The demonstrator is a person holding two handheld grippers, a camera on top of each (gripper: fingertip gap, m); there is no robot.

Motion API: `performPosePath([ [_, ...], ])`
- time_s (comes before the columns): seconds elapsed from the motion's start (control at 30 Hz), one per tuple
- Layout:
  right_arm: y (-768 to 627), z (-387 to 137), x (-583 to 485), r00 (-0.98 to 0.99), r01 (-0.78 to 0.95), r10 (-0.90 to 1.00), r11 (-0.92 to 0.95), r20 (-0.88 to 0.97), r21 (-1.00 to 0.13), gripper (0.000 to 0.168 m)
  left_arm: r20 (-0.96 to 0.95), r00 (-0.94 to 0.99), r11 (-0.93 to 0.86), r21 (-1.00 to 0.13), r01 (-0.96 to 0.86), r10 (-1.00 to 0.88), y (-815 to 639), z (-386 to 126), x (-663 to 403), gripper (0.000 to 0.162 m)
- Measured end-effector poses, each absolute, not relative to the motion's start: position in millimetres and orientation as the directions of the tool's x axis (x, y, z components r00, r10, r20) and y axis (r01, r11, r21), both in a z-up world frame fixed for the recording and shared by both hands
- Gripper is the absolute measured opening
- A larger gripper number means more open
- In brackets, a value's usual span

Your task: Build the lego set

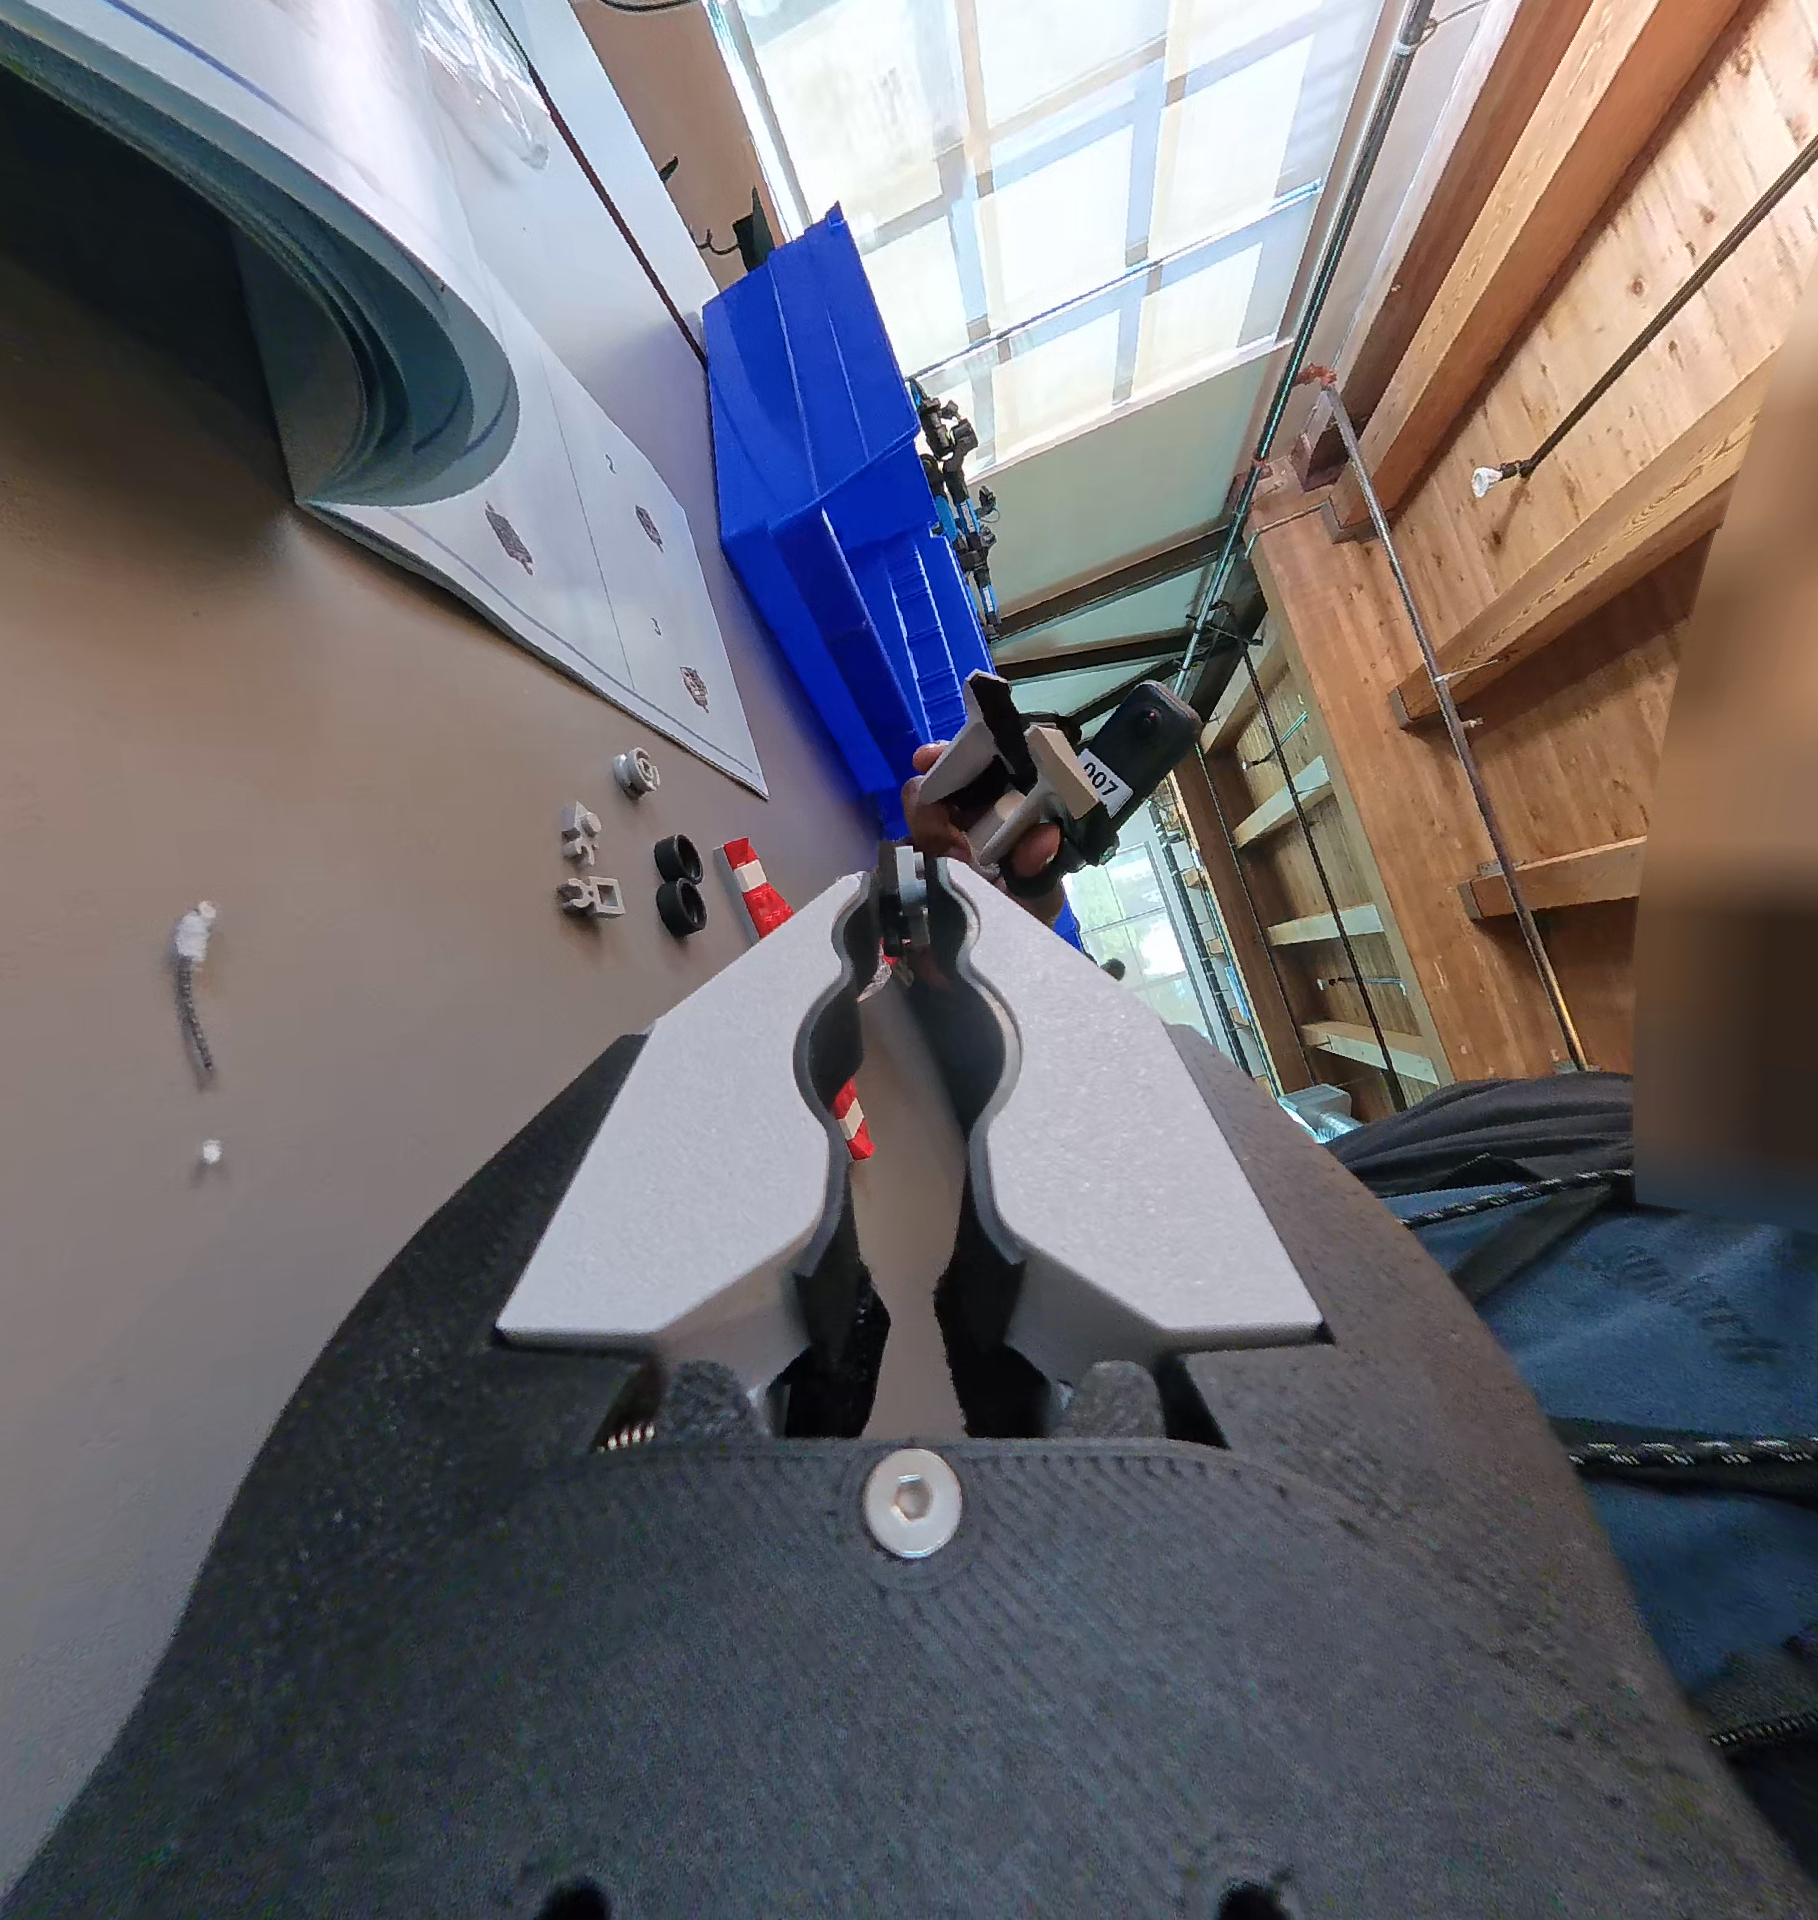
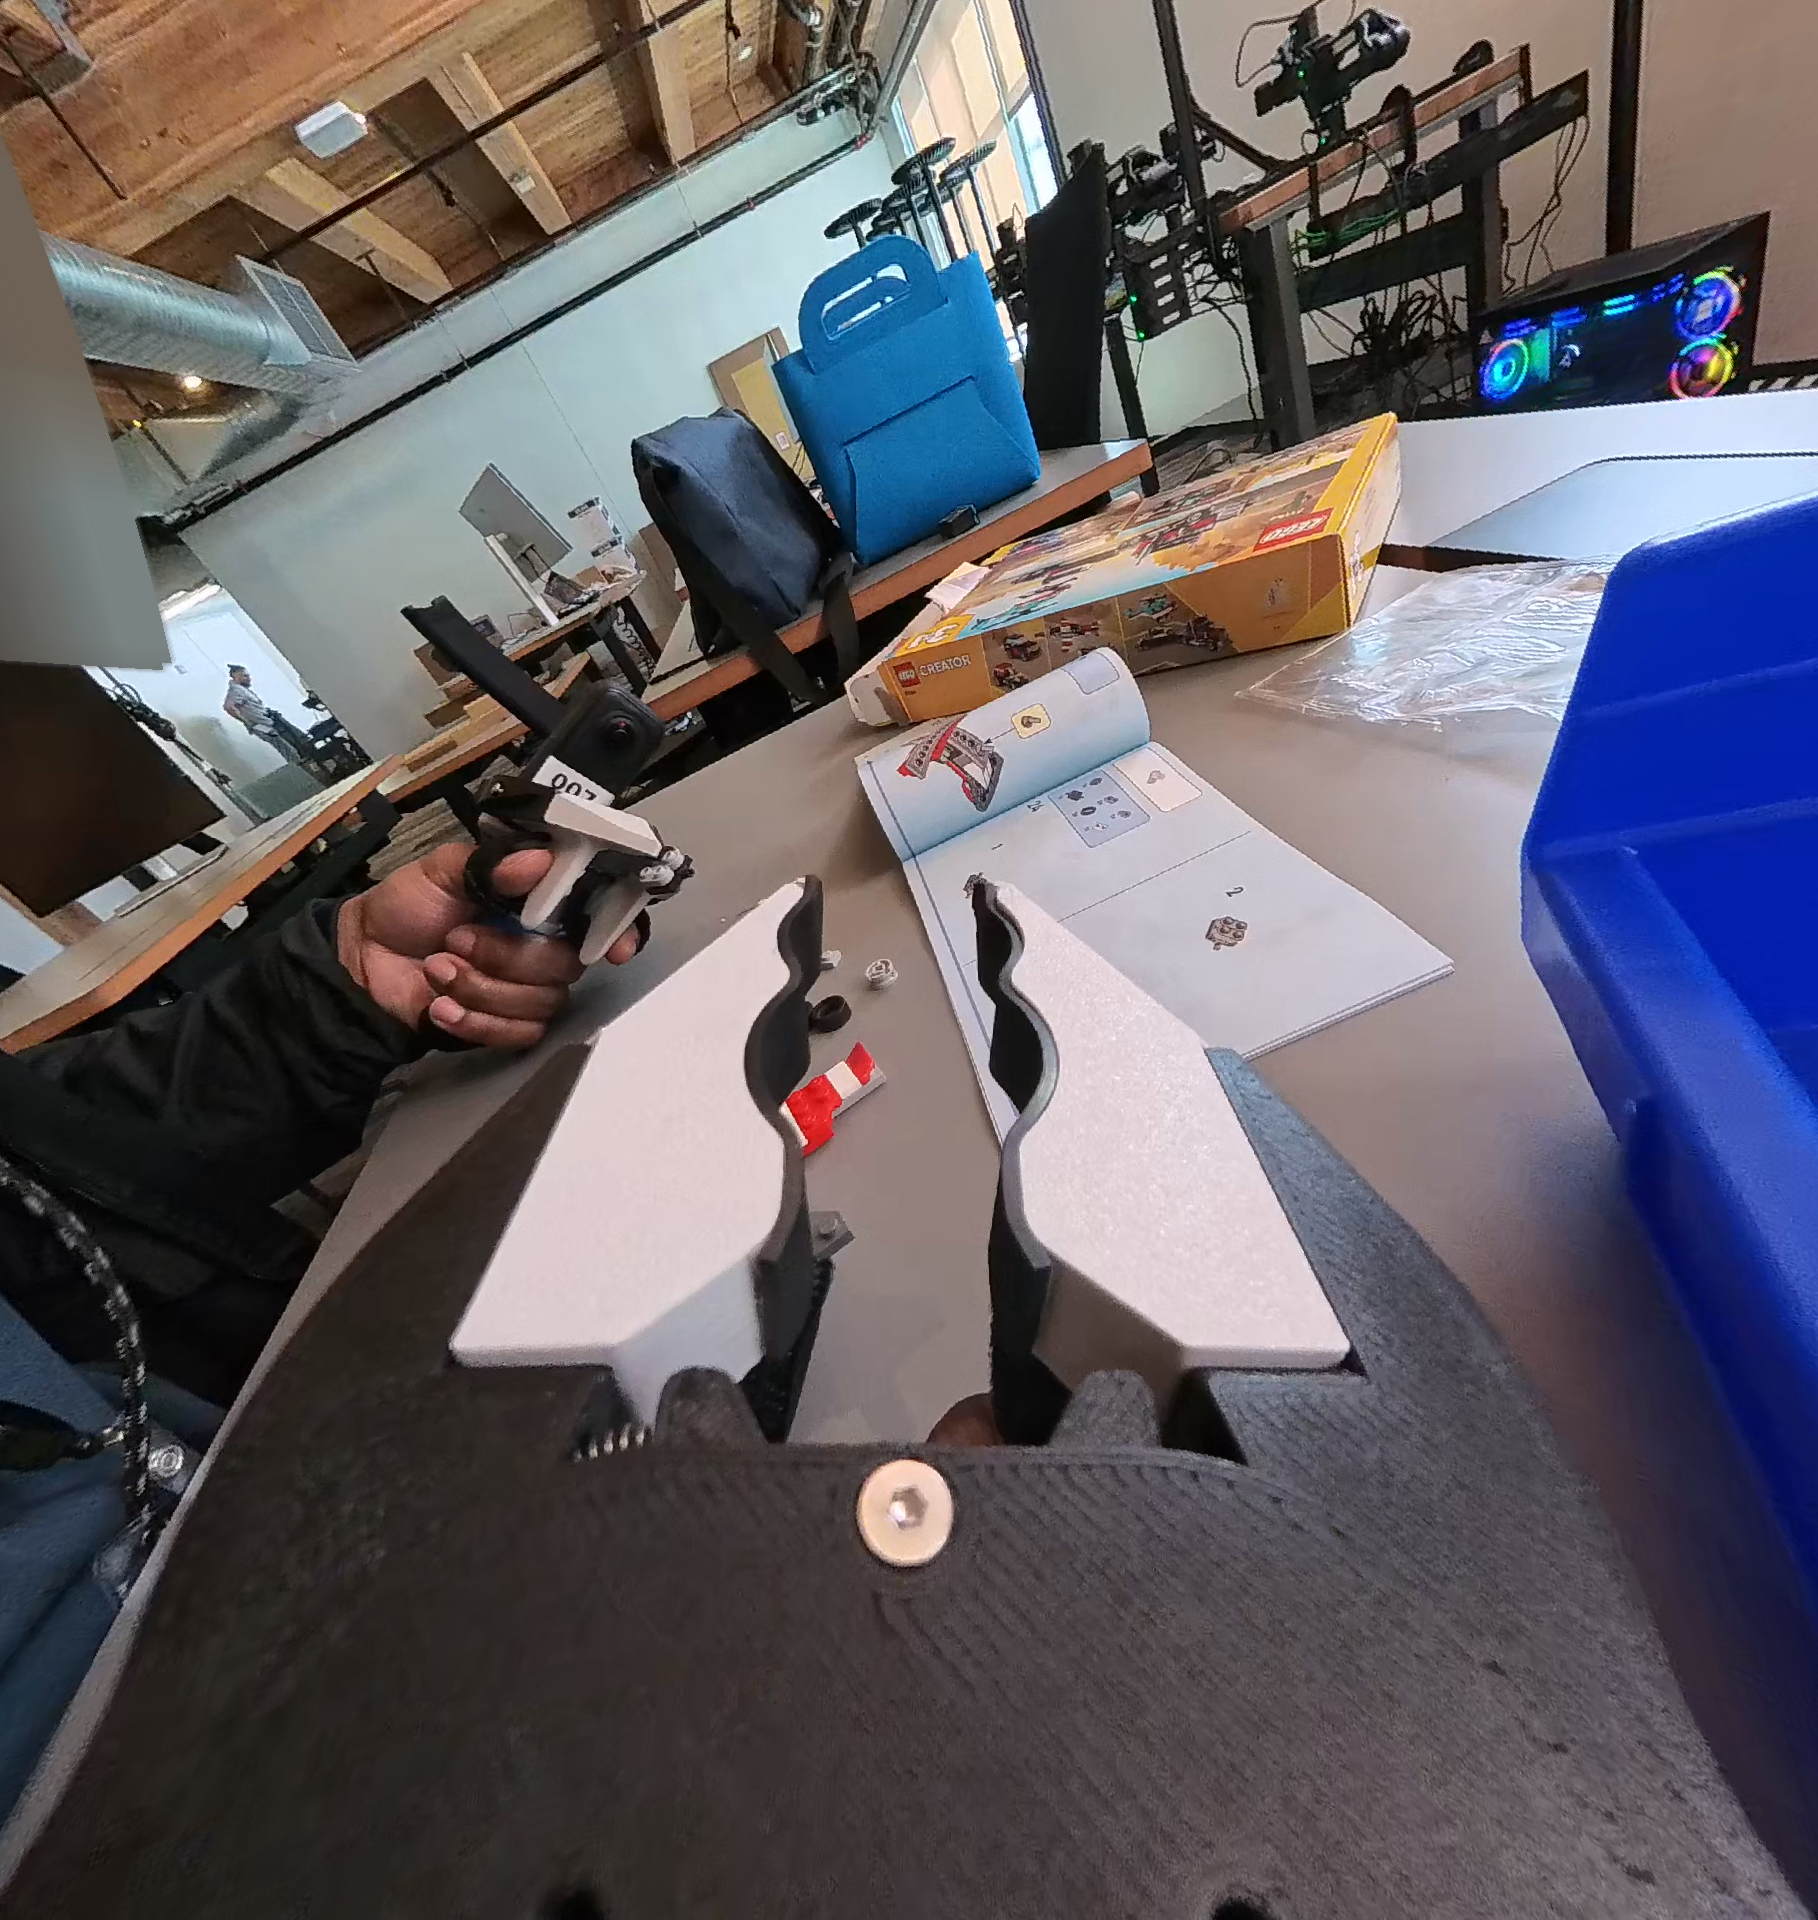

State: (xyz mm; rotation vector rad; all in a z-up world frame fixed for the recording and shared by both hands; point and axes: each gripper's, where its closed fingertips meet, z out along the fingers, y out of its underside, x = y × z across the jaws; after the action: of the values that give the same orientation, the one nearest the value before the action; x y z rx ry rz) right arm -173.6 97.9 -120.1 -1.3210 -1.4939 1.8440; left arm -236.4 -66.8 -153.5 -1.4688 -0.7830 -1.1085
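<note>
the left gripper (image 1: 900, 914) is held up off a grey-brown table (image 1: 292, 935), turned on its side in its own wrist view. its two grey fingers sit narrow, pinched on a small grey and black lego assembly (image 1: 903, 906) at the tips. in the right wrist view the same gripper (image 2: 666, 868) shows to the left, above the table's near edge, gripped by a person's hand (image 2: 448, 956) in a dark sleeve, with the small assembly (image 2: 666, 864) at its tips.

the right gripper (image 2: 897, 902) hovers low over the table with its fingers spread wide and nothing between them.

loose lego pieces lie on the table between the two grippers. a red and white striped piece (image 2: 832, 1093) lies just in front of the right gripper's left finger. just beyond it are a black tyre (image 2: 830, 1011) and a small round grey piece (image 2: 881, 971). in the left wrist view there are two black tyres (image 1: 679, 881) side by side, a few small grey bracket pieces (image 1: 588, 862) beside them, and a thin dark chain-like piece (image 1: 193, 997) lying well apart.

an open instruction booklet (image 2: 1144, 883) lies flat to the right of the pieces, with the yellow lego box (image 2: 1196, 582) beyond it. a clear plastic bag (image 2: 1435, 644) lies to the right of the box. a large blue plastic bin (image 2: 1715, 935) fills the near right.
</note>
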Motion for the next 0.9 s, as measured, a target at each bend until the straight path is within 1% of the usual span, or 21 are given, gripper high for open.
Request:
performPosePath([
  [0.13,95,-121,-173,-0.461,0.233,0.799,-0.31,-0.385,-0.922,0.029,0.932,0.351,-0.201,-0.362,0.91,-0.093,-66,-154,-236,0.008],
  [0.23,83,-127,-169,-0.451,0.26,0.823,-0.25,-0.346,-0.933,0.03,0.928,0.363,-0.207,-0.373,0.904,-0.087,-66,-155,-234,0.008],
  [0.33,57,-132,-157,-0.454,0.281,0.85,-0.147,-0.266,-0.949,0.031,0.923,0.375,-0.218,-0.385,0.897,-0.085,-67,-155,-230,0.008],
  [0.4,38,-136,-151,-0.476,0.3,0.863,-0.022,-0.17,-0.954,0.032,0.921,0.379,-0.221,-0.39,0.894,-0.091,-69,-154,-227,0.008],
  [0.5,14,-141,-148,-0.553,0.324,0.833,0.178,-0.034,-0.929,0.034,0.92,0.378,-0.217,-0.392,0.894,-0.108,-72,-151,-225,0.008],
  [0.6,-4,-142,-149,-0.626,0.33,0.779,0.309,0.038,-0.892,0.035,0.92,0.372,-0.227,-0.392,0.892,-0.125,-75,-150,-222,0.008],
  [0.7,-19,-144,-149,-0.664,0.333,0.745,0.375,0.068,-0.865,0.035,0.919,0.374,-0.234,-0.393,0.889,-0.121,-79,-150,-219,0.008],
  [0.9,-37,-163,-153,-0.687,0.373,0.723,0.437,0.073,-0.818,0.035,0.919,0.381,-0.249,-0.395,0.884,-0.104,-81,-153,-217,0.008],
])
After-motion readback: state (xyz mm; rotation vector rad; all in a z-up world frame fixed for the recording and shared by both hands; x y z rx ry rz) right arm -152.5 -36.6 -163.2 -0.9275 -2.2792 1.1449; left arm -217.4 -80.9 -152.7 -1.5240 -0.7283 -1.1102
